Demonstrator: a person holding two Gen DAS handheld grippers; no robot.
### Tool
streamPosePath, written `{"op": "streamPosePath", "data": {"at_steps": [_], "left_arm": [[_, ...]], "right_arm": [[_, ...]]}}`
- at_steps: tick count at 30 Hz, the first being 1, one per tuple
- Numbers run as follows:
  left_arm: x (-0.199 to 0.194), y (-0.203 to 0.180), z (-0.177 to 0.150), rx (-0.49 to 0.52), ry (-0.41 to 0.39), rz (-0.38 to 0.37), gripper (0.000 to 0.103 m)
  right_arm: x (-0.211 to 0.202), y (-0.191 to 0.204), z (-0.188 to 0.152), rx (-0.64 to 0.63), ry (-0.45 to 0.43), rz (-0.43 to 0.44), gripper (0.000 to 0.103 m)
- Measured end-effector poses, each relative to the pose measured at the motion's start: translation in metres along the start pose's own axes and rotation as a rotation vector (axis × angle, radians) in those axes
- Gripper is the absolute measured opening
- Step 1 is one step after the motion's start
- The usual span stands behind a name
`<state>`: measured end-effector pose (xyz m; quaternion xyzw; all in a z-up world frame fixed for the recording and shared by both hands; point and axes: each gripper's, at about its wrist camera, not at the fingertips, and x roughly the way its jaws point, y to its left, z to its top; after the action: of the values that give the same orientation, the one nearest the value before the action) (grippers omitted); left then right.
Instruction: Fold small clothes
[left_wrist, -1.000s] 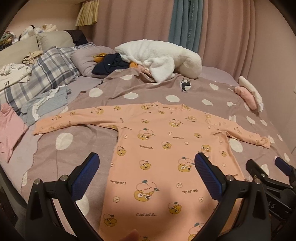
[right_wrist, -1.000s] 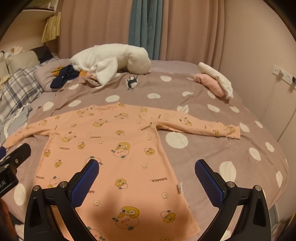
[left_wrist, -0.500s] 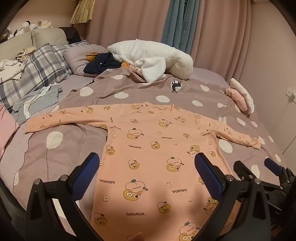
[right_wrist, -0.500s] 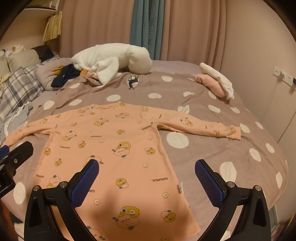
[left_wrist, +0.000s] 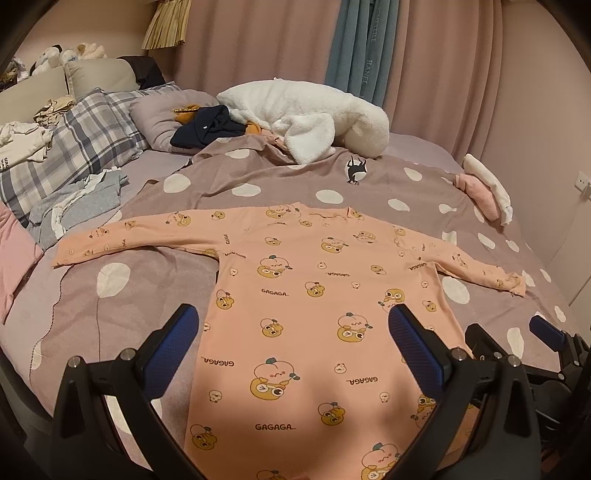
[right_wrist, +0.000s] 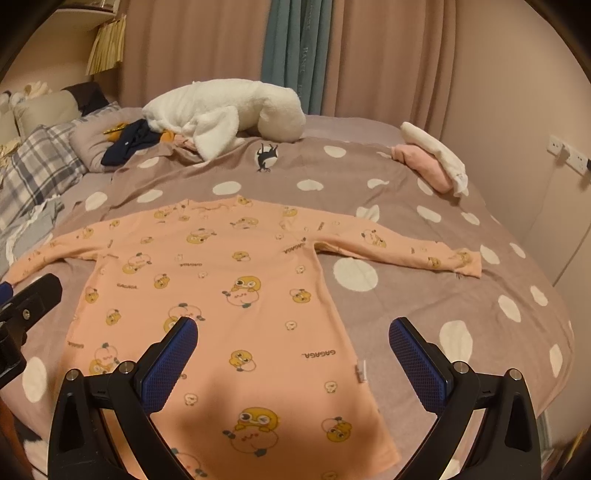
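Peach pyjama top (left_wrist: 314, 295) lies flat and unfolded across the middle of both views, printed with yellow cartoon figures and the word GAGAGA; its body runs down to the bottom edge of the frame, and both sleeves stretch out sideways, one toward the left edge, one toward the right; it rests on a mauve blanket (left_wrist: 147, 295) with white spots that covers the bed. Left gripper (left_wrist: 295, 347) fills the lower part of its own view, its blue-padded fingers (left_wrist: 173, 343) spread wide with nothing between them, hanging above the top's lower half; right gripper (right_wrist: 293, 350) sits likewise at the bottom of its view, jaws wide apart and empty, over the top's right side seam; it also shows at the lower right of the left view. White plush toy (right_wrist: 225, 110) lies at upper centre; plaid pillow (left_wrist: 85, 140) at upper left; folded pink and white clothes (right_wrist: 432, 162) at upper right, well apart from the top.
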<state>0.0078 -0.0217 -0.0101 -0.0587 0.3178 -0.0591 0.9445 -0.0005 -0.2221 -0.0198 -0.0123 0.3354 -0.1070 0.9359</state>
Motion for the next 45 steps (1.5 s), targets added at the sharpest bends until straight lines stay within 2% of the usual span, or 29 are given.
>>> {"op": "streamPosePath", "data": {"at_steps": [15,31,45], "left_arm": [[0.005,0.001,-0.002,0.012,0.019,0.024,0.103],[0.01,-0.011,-0.003,0.043,0.035,0.042,0.103],[0.01,-0.006,-0.003,0.02,0.028,0.045,0.103]], "right_arm": [[0.012,-0.004,-0.002,0.01,0.051,-0.006,0.103],[0.009,-0.008,0.0,0.023,0.044,-0.004,0.103],[0.014,0.001,-0.003,-0.011,0.062,-0.004,0.103]]}}
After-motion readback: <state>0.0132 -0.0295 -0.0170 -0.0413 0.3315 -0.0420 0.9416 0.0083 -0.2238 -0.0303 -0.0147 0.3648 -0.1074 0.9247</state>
